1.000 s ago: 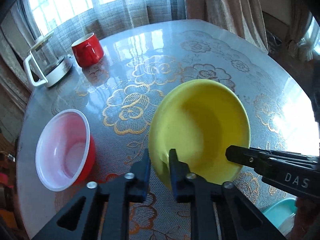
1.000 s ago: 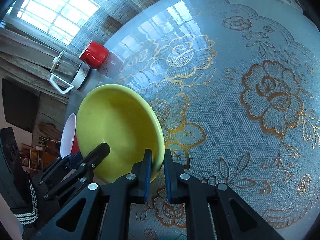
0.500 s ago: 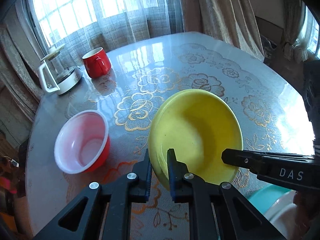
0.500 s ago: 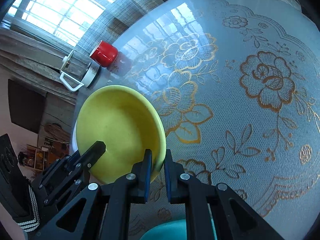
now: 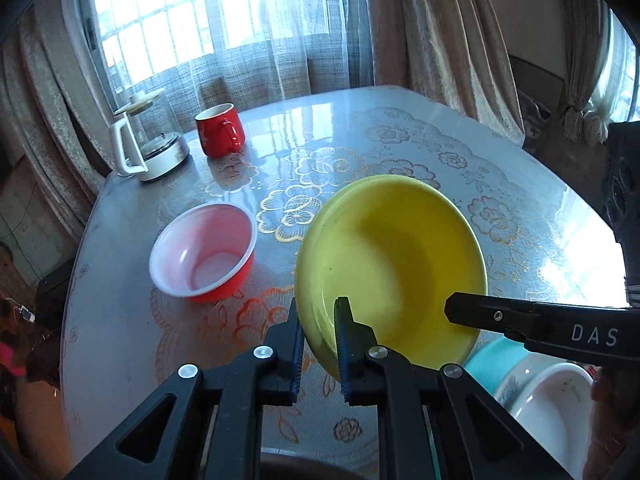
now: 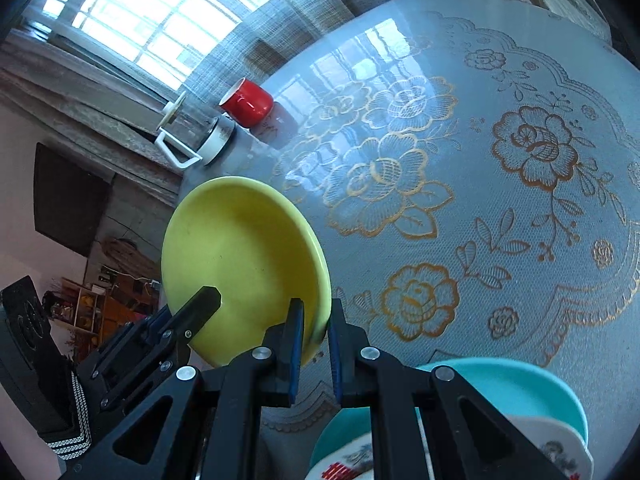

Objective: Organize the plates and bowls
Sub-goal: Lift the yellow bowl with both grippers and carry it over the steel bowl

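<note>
Above the table, both grippers clamp one yellow plate. Left gripper: jaws pinched on the plate's near-left rim, one finger inside, one outside. Right gripper: same kind of pinch on the opposite rim; in the left view its finger reaches in from the right over the plate's inner face. Plate is tilted and looks held clear of the tabletop, inner face toward both cameras.

Just below/right of the plate: teal bowl with a white patterned dish inside it, at the near table edge. Left of the plate, apart from it: red bowl with white interior, upright on the table. Far left edge: red mug beside a glass pot with white handle. Tabletop carries a gold floral cloth under a glossy cover. Curtained window behind.
</note>
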